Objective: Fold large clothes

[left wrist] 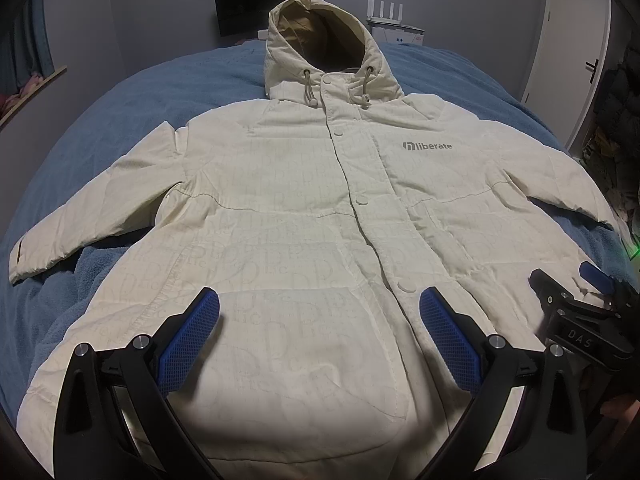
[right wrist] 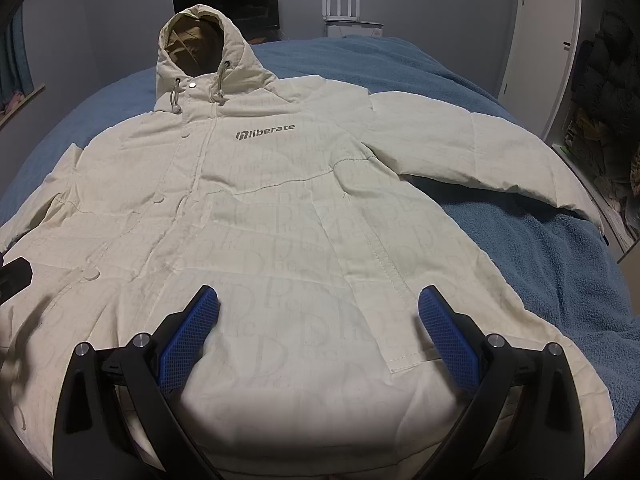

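Observation:
A cream hooded jacket (left wrist: 304, 208) lies flat, front up, on a blue blanket, with its hood (left wrist: 320, 44) at the far end and both sleeves spread out. Its chest bears the word "liberate". My left gripper (left wrist: 320, 300) hangs open above the jacket's lower left front, with nothing between its blue pads. My right gripper (right wrist: 320, 300) is open over the jacket (right wrist: 280, 208) at its lower right front, near a pocket seam, and holds nothing. In the left wrist view the right gripper (left wrist: 576, 292) shows at the right edge above the hem.
The blue blanket (right wrist: 540, 248) covers a bed that fills both views. A dark monitor (left wrist: 268, 0) and a white router (left wrist: 392, 12) stand behind the hood. A white door (left wrist: 568, 52) and a pile of clothes (left wrist: 616, 120) are on the right.

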`<state>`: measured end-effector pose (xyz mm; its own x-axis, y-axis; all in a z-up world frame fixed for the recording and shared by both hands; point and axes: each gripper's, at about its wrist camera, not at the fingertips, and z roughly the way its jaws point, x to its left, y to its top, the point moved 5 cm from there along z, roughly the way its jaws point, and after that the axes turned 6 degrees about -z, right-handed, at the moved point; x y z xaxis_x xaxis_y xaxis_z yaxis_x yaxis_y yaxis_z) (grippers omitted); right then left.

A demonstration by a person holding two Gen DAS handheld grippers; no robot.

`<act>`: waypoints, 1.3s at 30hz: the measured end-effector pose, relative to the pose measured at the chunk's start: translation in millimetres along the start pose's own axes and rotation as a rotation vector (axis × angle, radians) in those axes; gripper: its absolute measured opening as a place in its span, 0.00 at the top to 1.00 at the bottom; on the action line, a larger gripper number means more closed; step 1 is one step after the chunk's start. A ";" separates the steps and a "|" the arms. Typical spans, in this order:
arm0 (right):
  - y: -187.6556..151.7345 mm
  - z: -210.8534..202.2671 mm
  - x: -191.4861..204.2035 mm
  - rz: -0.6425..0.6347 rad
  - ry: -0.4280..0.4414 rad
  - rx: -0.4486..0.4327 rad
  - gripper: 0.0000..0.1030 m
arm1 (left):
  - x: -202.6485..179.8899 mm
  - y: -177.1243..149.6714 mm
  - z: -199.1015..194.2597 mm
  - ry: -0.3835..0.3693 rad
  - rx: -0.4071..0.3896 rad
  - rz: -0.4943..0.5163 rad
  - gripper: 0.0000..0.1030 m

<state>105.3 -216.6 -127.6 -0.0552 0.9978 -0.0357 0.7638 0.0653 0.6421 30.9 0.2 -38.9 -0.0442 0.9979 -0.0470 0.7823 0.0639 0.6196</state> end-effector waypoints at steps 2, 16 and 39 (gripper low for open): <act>0.1 0.4 -0.1 0.000 0.000 0.001 0.06 | 0.0 0.0 0.0 0.000 0.000 0.000 0.06; 0.3 1.9 0.4 0.001 0.001 0.005 0.06 | 0.1 0.0 0.1 -0.002 0.002 -0.001 0.06; -4.9 7.4 1.9 0.000 0.001 0.009 0.06 | 0.2 0.0 0.3 -0.003 0.004 -0.003 0.06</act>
<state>106.2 -215.0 -136.5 -0.0557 0.9978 -0.0348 0.7696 0.0651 0.6352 31.0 0.3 -39.1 -0.0442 0.9977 -0.0515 0.7847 0.0666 0.6163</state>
